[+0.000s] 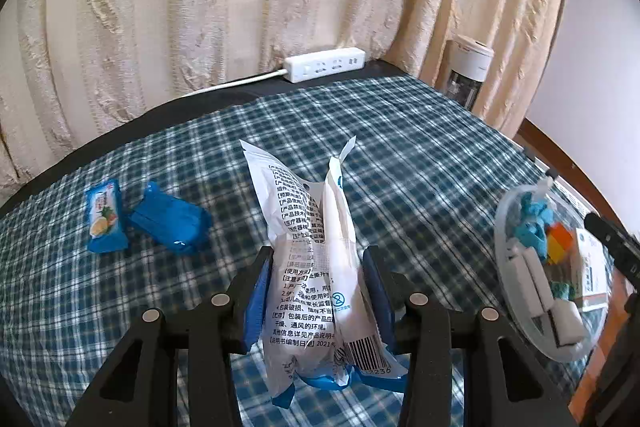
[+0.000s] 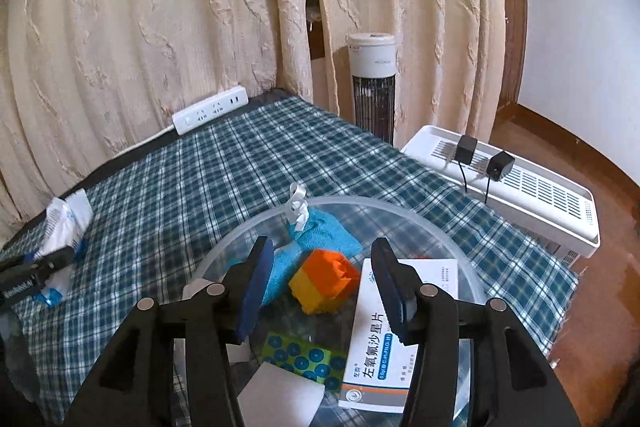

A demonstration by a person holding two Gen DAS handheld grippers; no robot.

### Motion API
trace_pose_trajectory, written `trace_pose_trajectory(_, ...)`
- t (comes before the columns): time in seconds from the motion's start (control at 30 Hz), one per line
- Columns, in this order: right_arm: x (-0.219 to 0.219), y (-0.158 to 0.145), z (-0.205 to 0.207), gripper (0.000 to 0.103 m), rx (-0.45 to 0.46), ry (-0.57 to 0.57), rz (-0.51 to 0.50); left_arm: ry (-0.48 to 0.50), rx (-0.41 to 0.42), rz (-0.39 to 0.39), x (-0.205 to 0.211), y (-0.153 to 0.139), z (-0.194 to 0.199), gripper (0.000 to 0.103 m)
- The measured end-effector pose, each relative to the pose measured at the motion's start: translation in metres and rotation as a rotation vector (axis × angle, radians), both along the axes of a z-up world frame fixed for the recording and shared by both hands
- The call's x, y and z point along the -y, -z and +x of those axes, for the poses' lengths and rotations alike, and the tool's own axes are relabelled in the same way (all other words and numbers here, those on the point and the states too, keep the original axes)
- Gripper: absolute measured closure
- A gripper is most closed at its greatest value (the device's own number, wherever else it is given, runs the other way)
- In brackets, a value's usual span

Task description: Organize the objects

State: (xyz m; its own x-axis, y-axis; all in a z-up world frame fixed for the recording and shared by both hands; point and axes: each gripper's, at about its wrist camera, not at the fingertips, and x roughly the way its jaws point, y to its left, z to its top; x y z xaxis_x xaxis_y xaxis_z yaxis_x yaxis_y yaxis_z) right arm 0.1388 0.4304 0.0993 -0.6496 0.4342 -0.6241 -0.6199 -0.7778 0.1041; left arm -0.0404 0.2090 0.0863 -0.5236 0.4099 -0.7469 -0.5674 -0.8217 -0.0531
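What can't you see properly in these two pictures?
- Left wrist view: the white packet's lower print, hidden behind the left gripper's pads.
- Left wrist view: the clear bowl, cut off by the right edge.
- Right wrist view: the medicine box's small print, partly behind the right gripper.

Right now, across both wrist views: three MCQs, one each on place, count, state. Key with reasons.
1. Where is the orange block?
A. in the clear bowl
B. on the power strip
C. in the left gripper

2. How many blue packets lie on the cloth at left?
A. one
B. two
C. four

3. The left gripper is
A. open, empty
B. shut on the white pouch
C. out of view

A: it sits inside the rim.
B: two packets, side by side.
B: both pads press the pouch.
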Motion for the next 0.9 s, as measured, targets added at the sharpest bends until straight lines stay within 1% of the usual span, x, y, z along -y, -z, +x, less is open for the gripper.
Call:
trace_pose_trajectory(0.2,-0.004,-0.012,0.020,0.051,-0.056,0.013,-0.002,0.054,-0.002,-0.021,-0.019,0.001,0.018,0.055)
trace_pose_trajectory(0.37,-0.012,-0.012,0.036,0.049,-0.086,0.031,-0.033,0.119,-0.010,-0.031,-0.041,0.001,0.038,0.055)
trace_pose_trajectory(0.7,-0.033,-0.007,0.064,0.047,-0.138,0.053,-0.080,0.260,0.047,0.013,-0.090,-0.008,0.070,0.055)
trace_pose_trajectory(0.9,-0.046,-0.003,0.079,0.044,-0.168,0.060,-0.110,0.314,0.069,0.023,-0.121,-0.011,0.085,0.055)
